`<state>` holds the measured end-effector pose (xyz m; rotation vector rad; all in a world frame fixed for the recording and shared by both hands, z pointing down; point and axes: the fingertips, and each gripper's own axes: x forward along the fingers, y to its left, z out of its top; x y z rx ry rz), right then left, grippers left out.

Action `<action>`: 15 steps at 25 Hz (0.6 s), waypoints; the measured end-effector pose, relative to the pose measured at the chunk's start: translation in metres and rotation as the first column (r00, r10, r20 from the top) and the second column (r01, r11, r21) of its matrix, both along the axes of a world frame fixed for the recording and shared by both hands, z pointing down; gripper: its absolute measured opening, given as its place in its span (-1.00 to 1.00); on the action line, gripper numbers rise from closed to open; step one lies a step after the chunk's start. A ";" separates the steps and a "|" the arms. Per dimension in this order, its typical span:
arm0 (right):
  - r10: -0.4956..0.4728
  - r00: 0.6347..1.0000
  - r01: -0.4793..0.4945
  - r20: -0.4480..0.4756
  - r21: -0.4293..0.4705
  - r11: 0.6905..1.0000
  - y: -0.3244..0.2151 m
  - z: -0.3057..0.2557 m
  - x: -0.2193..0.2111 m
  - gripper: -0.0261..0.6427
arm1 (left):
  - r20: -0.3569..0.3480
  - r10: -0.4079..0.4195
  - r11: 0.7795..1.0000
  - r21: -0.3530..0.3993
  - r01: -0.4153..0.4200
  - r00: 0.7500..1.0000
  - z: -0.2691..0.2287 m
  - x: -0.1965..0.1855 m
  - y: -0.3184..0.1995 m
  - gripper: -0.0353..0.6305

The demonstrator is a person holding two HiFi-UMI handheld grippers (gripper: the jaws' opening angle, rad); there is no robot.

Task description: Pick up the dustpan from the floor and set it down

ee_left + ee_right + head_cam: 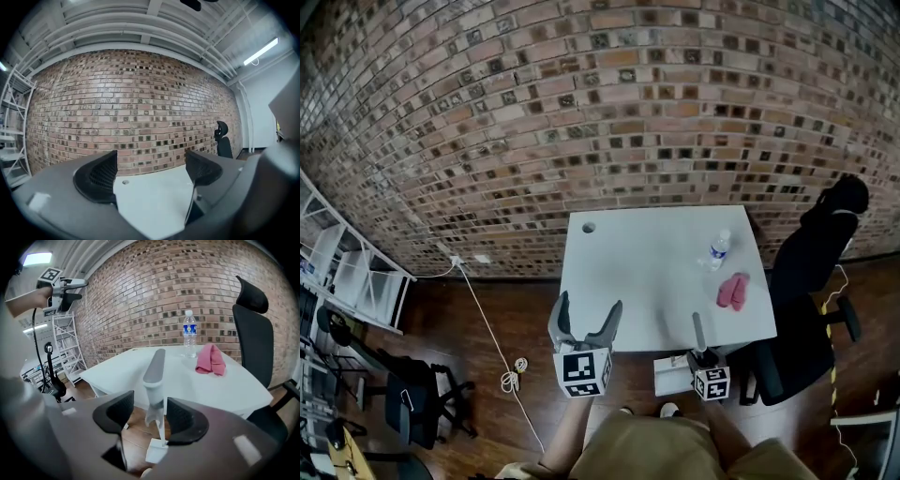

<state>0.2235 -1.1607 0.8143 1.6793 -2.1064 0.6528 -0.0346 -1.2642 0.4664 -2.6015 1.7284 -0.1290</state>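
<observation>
Brick wall (581,94) closes the room behind a white surface (647,272), and the dustpan (672,377) stands on the wooden floor (431,309) just at the near edge of this surface. Its long handle (154,371) is upright, which seems to offer an easy place to take it. The right gripper (151,414) points downward with its fingers apart on both sides of the handle; a gap shows at one side, so the grip seems not yet firm. The left gripper (150,173) is held level, fingers apart and empty, probably to keep out of the way
</observation>
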 end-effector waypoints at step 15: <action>-0.041 0.997 0.040 -0.057 -0.028 0.999 -0.007 -0.022 -0.004 -0.57 | 0.000 -0.061 0.998 -0.008 0.061 0.998 0.001 -0.015 0.005 0.46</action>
